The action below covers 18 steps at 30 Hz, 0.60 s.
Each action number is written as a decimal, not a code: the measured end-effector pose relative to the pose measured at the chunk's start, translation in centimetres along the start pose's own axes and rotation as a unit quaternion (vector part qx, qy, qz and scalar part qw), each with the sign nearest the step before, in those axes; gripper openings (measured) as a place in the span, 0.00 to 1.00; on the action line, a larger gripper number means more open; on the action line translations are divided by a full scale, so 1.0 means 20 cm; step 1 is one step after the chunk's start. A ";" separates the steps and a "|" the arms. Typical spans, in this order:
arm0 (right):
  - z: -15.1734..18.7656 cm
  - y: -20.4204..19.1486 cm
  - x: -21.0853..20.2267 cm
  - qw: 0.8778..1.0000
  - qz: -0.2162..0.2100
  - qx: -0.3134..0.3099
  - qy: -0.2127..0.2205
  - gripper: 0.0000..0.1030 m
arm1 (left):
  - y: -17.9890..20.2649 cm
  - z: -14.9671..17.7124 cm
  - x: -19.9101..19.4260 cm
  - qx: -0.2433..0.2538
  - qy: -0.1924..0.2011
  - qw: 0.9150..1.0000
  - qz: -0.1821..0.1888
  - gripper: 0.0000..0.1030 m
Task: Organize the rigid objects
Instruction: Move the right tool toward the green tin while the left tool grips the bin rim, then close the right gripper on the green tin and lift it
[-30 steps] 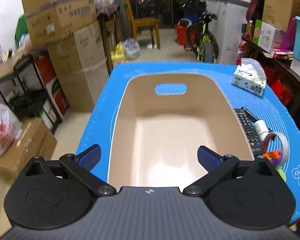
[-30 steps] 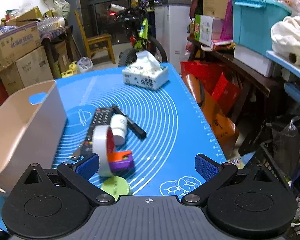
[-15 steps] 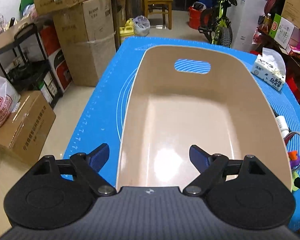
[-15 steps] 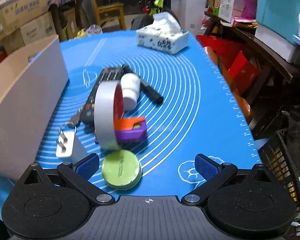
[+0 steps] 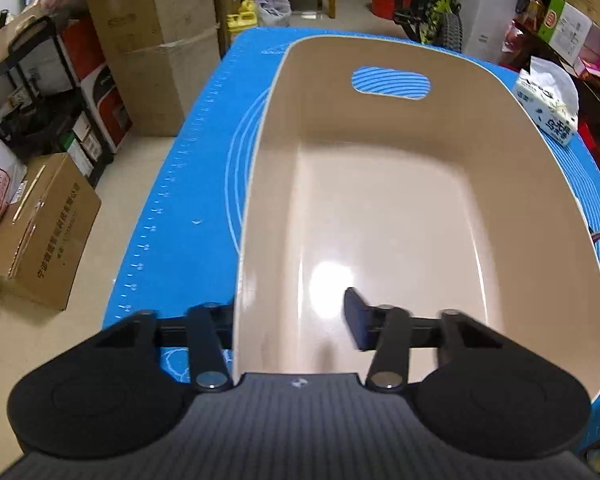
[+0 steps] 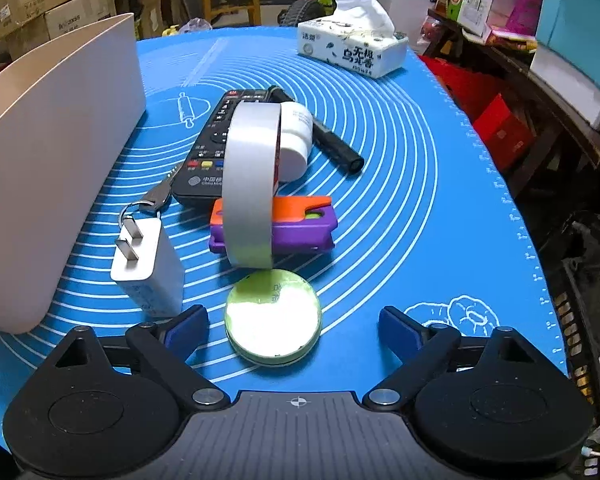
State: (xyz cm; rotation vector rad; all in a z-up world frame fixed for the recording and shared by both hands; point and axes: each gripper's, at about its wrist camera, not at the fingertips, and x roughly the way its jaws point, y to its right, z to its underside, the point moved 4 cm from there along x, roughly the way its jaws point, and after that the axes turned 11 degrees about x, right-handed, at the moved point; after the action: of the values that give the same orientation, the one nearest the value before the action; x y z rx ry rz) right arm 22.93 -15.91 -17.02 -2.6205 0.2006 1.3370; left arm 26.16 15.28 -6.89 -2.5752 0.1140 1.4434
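Cluttered storeroom, blue mat (image 6: 400, 168): left gripper (image 5: 292, 320) closing astride the empty beige bin's (image 5: 540, 184) near wall, long axis running away; right gripper (image 6: 294, 322) apart but narrowing around the flat green tin (image 6: 274, 322), likely light, stiff, slick, so pinch its rim.

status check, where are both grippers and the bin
Left hand-held gripper closing astride near wall of empty beige plastic bin. Right hand-held gripper closing, straddling round green tin. Nothing blocking.
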 end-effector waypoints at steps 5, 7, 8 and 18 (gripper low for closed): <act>-0.01 -0.01 -0.01 1.000 -0.004 -0.003 0.002 0.86 | -0.03 0.01 0.02 -0.006 -0.013 1.000 -0.012 0.31; 0.00 -0.01 -0.01 1.000 -0.008 0.000 0.002 0.84 | -0.05 0.02 0.02 -0.016 -0.019 1.000 -0.013 0.22; 0.00 -0.01 -0.01 1.000 -0.010 0.003 0.002 0.83 | -0.07 0.02 0.03 -0.020 -0.023 0.999 -0.014 0.17; -0.02 0.01 -0.03 1.000 -0.014 0.005 0.009 0.59 | -0.09 0.02 0.04 -0.033 -0.030 0.999 -0.009 0.06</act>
State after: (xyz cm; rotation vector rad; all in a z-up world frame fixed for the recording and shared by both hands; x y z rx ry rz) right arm 22.89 -16.18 -16.36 -2.6181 0.1729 1.2996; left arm 26.49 17.10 -7.55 -2.5738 0.0365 1.5419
